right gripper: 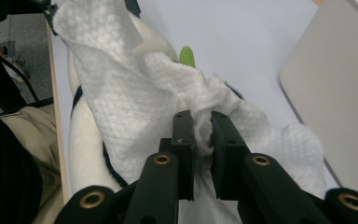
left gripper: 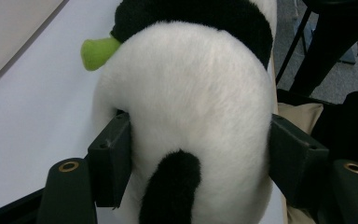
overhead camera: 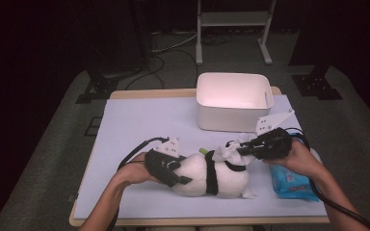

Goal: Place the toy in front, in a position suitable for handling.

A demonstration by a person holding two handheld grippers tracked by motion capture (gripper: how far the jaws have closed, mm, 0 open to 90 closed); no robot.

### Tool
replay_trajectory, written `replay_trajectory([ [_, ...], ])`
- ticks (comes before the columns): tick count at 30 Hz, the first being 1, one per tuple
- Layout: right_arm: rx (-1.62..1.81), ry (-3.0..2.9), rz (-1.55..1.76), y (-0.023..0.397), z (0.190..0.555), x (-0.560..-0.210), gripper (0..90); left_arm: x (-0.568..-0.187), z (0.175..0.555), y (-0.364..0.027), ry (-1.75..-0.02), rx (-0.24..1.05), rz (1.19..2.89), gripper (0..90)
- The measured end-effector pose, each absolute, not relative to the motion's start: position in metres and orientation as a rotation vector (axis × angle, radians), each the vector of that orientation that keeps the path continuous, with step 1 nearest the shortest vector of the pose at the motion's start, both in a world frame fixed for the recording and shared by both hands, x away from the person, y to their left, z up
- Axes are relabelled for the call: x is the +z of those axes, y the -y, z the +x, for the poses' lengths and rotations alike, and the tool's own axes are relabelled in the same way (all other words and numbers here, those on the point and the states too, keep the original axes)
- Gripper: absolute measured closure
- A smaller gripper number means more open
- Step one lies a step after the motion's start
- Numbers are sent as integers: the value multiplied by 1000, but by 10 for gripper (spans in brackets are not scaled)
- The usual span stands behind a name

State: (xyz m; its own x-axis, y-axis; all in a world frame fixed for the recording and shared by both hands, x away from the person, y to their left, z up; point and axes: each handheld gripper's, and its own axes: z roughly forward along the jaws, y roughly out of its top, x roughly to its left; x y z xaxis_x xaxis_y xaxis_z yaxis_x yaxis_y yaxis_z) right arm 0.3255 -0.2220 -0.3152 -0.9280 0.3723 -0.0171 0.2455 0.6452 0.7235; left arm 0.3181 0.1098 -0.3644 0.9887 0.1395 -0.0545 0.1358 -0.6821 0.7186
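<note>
my left gripper clamps panda plush rump, long axis across bench; right gripper pinches white wipe on head end, nearer it.

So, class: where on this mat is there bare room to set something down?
Free: the mat left of the white bin, and the front strip below the plush panda. Crowded: the right side, with the wipe, right gripper and blue packet.

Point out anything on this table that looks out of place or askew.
Nothing stands out. The plush panda lies on its side, held by the left gripper, while the right gripper pinches a crumpled wipe draped over it.
</note>
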Motion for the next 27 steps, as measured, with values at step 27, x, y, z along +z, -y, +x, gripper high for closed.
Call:
replay_trajectory([
  [27, 1209, -2705, 538, 226, 319, -322, 801, -366, 322, -110, -233, -21, 2309, 305],
])
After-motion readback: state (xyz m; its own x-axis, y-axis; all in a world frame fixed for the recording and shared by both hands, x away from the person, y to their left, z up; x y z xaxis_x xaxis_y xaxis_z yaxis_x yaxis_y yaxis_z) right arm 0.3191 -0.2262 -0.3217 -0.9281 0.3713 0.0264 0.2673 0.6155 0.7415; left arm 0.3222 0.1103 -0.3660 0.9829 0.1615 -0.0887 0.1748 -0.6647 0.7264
